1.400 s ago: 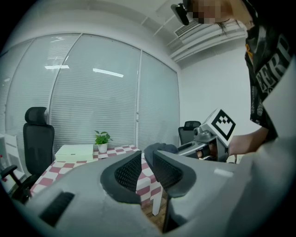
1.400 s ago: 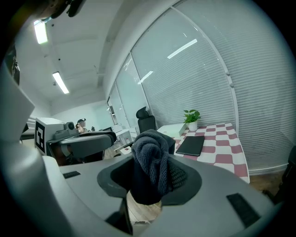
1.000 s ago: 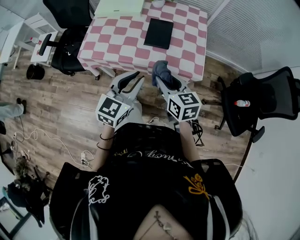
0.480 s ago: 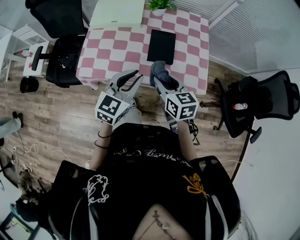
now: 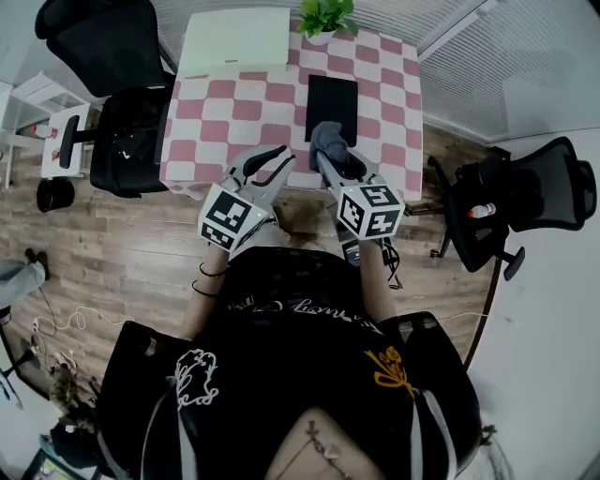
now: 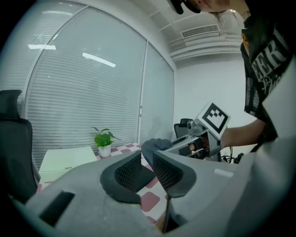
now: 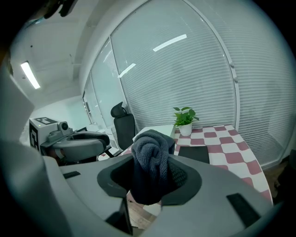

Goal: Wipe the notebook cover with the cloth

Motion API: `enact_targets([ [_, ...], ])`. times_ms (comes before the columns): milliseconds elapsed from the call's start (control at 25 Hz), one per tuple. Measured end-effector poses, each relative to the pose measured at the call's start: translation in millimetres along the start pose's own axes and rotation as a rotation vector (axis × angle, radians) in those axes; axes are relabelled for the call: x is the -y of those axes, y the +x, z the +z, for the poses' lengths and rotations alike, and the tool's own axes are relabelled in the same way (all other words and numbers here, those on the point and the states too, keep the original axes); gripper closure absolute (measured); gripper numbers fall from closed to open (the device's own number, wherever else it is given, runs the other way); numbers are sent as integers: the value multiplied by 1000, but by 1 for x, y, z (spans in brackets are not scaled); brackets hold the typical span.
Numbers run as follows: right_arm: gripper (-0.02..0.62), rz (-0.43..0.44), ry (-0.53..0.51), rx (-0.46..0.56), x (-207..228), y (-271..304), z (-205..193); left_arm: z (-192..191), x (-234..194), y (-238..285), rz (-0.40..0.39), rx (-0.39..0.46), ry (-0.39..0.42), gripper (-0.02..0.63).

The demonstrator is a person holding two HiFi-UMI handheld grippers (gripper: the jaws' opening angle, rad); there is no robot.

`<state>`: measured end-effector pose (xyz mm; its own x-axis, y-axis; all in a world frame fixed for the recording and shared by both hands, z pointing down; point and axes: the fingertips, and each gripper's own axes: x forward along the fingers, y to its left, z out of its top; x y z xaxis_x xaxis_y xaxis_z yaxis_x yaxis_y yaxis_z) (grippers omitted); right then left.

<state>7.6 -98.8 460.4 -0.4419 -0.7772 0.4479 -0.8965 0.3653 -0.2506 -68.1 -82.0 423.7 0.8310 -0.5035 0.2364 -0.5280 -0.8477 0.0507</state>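
Observation:
A black notebook (image 5: 333,105) (image 7: 194,154) lies flat on the right half of the pink-and-white checkered table (image 5: 220,122). My right gripper (image 5: 328,155) (image 7: 150,173) is shut on a bunched grey-blue cloth (image 5: 325,139) (image 7: 150,155), held over the table's near edge just short of the notebook. In the left gripper view the cloth (image 6: 155,146) shows beyond the jaws. My left gripper (image 5: 265,161) (image 6: 147,161) stands open beside it on the left, with nothing between its fingers, also at the near edge.
A pale flat box (image 5: 234,39) and a potted plant (image 5: 323,14) (image 7: 185,121) stand at the table's far side. Black office chairs flank the table, one at the left (image 5: 122,112) and one at the right (image 5: 525,197). Wooden floor (image 5: 122,244) lies below.
The person has stepped closer to the table. Both grippers moved forward to its near edge, and the cloth now hangs just short of the notebook. The grip on the cloth is unchanged.

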Motion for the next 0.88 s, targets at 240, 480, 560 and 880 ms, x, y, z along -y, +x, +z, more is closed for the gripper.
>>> enact_targets([
  [240,469,-38,-7,-20,3,12,1,-7,-13,3,-41,8,-10,535],
  [480,468,-56,-33,-47,20,28,6,-10,-23,13,-41,-1,-30,535],
  [560,469,-58,-54,-62,29,36,8,-11,-27,17,-34,-5,-35,535],
  [880,469,-12,-120,-129,71,87,26,-8,-48,38,37,-24,-58,535],
])
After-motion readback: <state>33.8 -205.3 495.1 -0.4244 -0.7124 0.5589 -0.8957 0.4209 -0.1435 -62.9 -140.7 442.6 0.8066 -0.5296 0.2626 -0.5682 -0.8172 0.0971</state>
